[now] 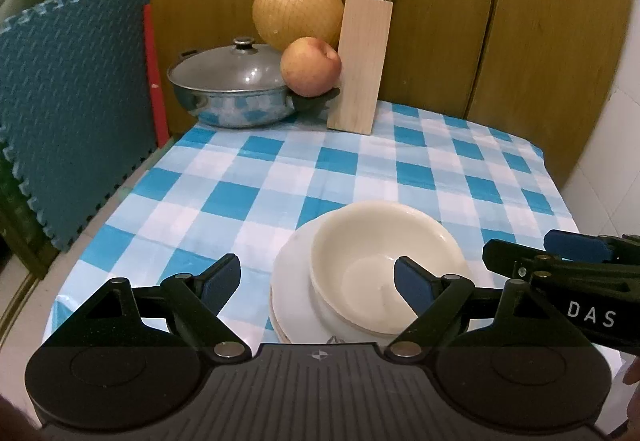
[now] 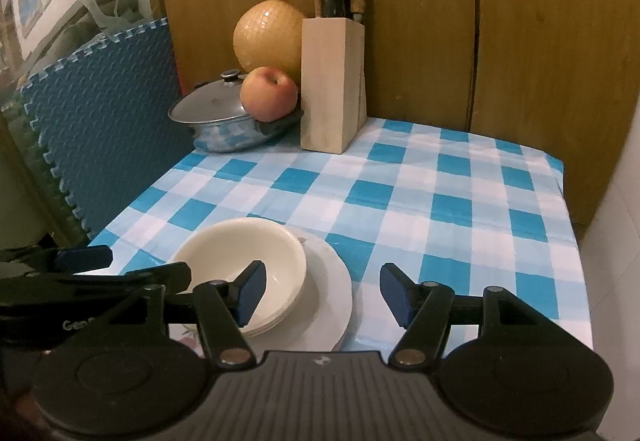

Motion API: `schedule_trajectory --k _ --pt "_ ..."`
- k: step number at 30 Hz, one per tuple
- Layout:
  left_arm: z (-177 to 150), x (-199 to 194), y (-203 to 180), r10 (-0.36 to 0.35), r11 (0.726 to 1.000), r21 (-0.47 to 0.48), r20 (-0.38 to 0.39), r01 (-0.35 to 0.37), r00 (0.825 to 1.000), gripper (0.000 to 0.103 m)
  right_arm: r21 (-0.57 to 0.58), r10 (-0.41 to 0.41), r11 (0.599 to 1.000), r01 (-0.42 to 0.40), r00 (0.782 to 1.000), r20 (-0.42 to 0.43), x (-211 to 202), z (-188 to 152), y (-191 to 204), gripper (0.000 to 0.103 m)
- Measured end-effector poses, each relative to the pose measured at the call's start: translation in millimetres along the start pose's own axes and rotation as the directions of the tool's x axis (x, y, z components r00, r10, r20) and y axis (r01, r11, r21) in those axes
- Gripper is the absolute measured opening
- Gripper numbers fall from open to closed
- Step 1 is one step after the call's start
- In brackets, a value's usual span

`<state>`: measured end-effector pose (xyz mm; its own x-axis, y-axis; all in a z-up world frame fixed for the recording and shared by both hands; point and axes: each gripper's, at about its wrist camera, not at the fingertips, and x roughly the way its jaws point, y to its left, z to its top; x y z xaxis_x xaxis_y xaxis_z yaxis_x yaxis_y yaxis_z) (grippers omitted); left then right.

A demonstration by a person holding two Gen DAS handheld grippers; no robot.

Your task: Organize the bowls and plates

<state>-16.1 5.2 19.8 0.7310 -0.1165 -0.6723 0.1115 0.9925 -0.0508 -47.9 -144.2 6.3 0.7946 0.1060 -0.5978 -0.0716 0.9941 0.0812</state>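
A stack of cream bowls [image 1: 372,261] sits on a stack of white plates [image 1: 292,293] on the checked tablecloth, near the front edge. It also shows in the right wrist view, bowls [image 2: 248,261] on plates [image 2: 328,297]. My left gripper [image 1: 318,285] is open and empty, its right finger over the top bowl. My right gripper [image 2: 322,295] is open and empty, its left finger over the bowl. Each gripper shows at the edge of the other's view, the right one [image 1: 560,253] and the left one [image 2: 80,261].
At the back stand a lidded steel pot [image 1: 232,89], an apple [image 1: 310,67] on its handle, a netted pomelo [image 1: 298,15] and a wooden knife block [image 1: 362,65]. A blue foam mat [image 1: 76,101] leans at the left. Wooden panels stand behind.
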Motion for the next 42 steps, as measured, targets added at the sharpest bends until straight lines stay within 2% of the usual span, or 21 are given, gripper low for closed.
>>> schedule_trajectory --k 42 --pt "0.4 -6.4 -3.2 0.047 0.999 0.012 0.023 -0.047 0.999 0.092 0.027 0.013 1.000 -0.013 1.000 0.010 -1.2 -1.5 -2.1 0.057"
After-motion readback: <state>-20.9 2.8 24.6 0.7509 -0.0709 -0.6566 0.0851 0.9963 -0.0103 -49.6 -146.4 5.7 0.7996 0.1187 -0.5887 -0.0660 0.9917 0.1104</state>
